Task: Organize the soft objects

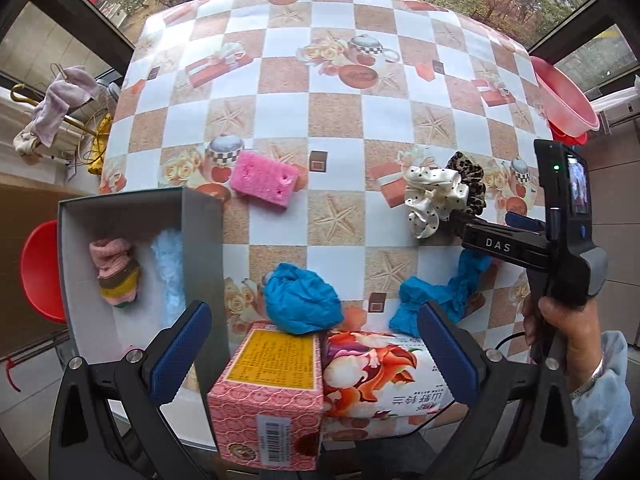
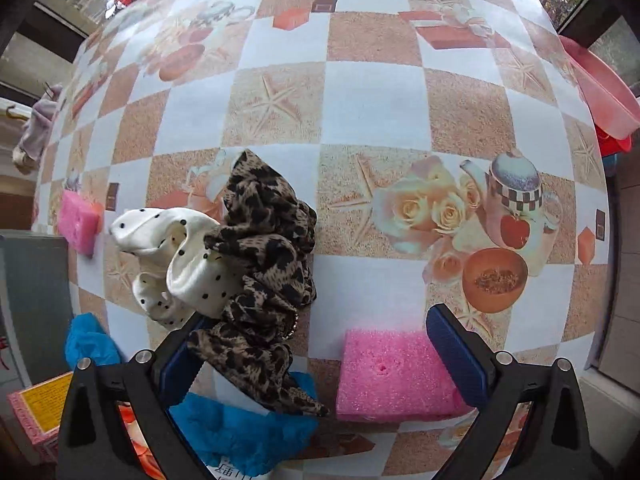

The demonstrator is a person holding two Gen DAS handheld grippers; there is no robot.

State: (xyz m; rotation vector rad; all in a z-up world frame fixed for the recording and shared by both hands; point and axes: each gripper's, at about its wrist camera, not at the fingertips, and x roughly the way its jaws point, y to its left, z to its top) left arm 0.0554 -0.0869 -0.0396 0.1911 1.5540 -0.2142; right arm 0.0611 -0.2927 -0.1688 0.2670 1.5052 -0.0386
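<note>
A grey open box at the table's left holds a striped knit sock and a pale blue fluffy piece. My left gripper is open above a pink carton and a flowered pack, holding nothing. A blue cloth lies just beyond it, another blue cloth to the right. My right gripper is open; the leopard scrunchie drapes over its left finger. The white dotted scrunchie touches the leopard one. One pink sponge sits by the right finger, another pink sponge near the box.
The pink carton and flowered tissue pack lie at the near table edge. A pink basin stands off the table's right side, a red stool left of the box. A person's hand holds the right gripper.
</note>
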